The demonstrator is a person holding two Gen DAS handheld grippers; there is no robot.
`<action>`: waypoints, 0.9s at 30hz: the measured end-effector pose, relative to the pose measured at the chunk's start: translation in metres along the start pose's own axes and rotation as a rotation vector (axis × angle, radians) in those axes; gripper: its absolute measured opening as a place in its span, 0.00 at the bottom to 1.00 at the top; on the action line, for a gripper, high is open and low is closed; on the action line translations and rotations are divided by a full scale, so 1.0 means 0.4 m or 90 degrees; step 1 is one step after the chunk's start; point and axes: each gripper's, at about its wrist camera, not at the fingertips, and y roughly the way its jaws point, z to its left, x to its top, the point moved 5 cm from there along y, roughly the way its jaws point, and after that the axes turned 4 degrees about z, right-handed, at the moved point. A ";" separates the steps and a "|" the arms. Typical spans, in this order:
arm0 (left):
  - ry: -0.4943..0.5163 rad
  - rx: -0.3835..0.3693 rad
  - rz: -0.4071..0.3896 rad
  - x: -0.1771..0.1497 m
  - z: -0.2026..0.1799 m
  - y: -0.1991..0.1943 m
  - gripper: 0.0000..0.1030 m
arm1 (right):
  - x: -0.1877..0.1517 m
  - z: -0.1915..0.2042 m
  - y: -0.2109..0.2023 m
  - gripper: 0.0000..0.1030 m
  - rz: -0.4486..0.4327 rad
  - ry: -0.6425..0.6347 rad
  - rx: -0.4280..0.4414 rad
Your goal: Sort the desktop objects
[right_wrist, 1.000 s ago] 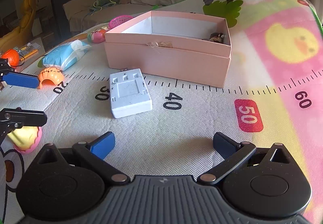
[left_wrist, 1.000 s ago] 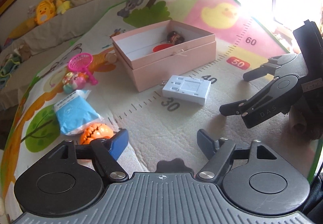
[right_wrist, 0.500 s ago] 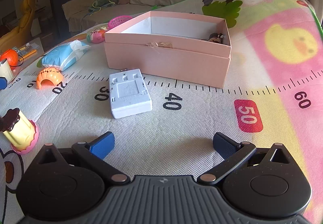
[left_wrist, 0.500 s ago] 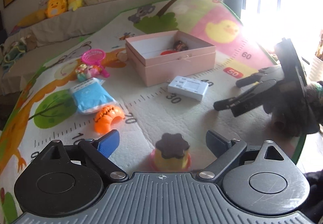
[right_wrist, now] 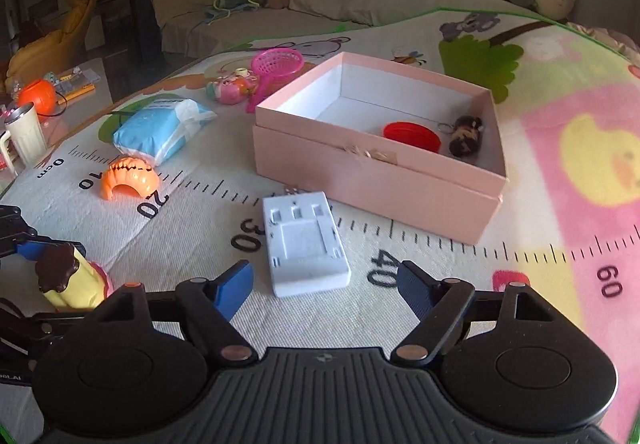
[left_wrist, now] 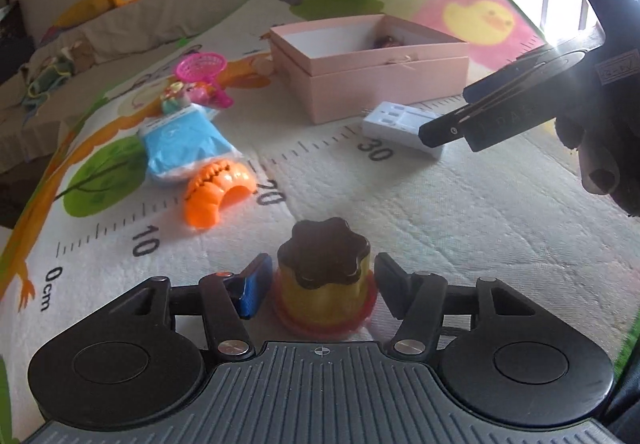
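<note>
Left claw (left_wrist: 320, 276): mine, its jaws have just been closing around the pudding toy (left_wrist: 325, 276); the pads stand just beside its sides, and I cannot tell whether they press yet.
Pudding toy: upright on the play mat (left_wrist: 440, 211), brown scalloped top, yellow body, pink base, at 6 o'clock in my left view.
Right claw (right_wrist: 324, 284): mine, spread and holding nothing, jaws just narrowing, poised over the white adapter (right_wrist: 304, 244).
White adapter: flat on the mat at 6 o'clock of the pink box (right_wrist: 376, 179), just apart from it.
Pink box: open, holding a red disc (right_wrist: 412, 135) and a small brown keychain figure (right_wrist: 466, 135).
Orange toy (left_wrist: 218, 189): at 11 o'clock of the pudding, beside the blue packet (left_wrist: 184, 143).
</note>
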 end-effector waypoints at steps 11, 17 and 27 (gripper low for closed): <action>-0.034 -0.023 0.009 -0.015 0.024 -0.008 0.75 | 0.051 0.037 0.101 0.46 0.062 -0.001 0.030; -0.045 -0.014 0.012 -0.009 0.015 -0.006 0.59 | -0.031 0.057 -0.002 0.46 0.082 -0.009 0.049; 0.040 -0.038 -0.078 0.101 -0.077 -0.119 0.59 | -0.060 0.036 -0.293 0.46 -0.013 -0.043 0.015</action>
